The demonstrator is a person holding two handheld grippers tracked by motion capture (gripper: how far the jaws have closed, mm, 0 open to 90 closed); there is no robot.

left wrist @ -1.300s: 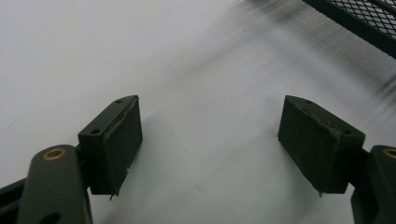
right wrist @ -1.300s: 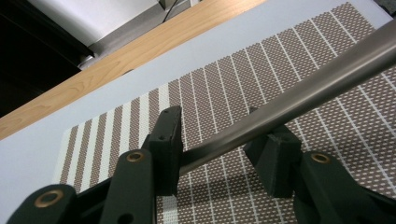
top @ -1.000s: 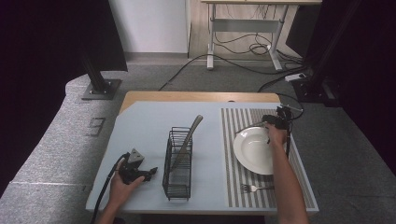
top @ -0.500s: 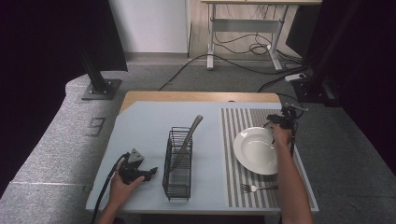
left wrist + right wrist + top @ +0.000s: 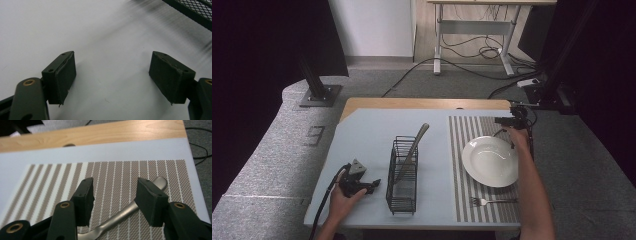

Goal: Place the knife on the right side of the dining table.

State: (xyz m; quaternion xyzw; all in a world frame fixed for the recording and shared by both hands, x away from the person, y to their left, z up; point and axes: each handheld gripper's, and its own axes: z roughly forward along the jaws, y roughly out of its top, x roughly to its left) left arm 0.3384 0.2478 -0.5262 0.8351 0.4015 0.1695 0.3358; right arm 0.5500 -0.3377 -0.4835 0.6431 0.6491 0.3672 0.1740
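Currently my right gripper (image 5: 113, 202) hangs over the far end of the striped placemat (image 5: 120, 170), fingers (image 5: 83, 197) spread wide, gripping nothing. A metal utensil handle (image 5: 125, 213) lies flat on the mat directly beneath and between them; its rounded end pokes out just past the right-hand finger. Matte grey, slim, curved neck; the working end is hidden below the fingers, so type unknown.

Risk (my guess): handle lies diagonal to the finger gap, low and flat. If I close w/o dropping lower, the pads prob. skid over it or pinch the mat weave instead.

White plate (image 5: 490, 161) sits near, towards my wrist; a fork (image 5: 492, 201) beyond that.

Left gripper (image 5: 112, 80): fingers released too, nothing between, resting by bare worktop (image 5: 75, 25), wire basket (image 5: 403, 172) just ahead w/ another utensil (image 5: 412, 150) leaning in it.
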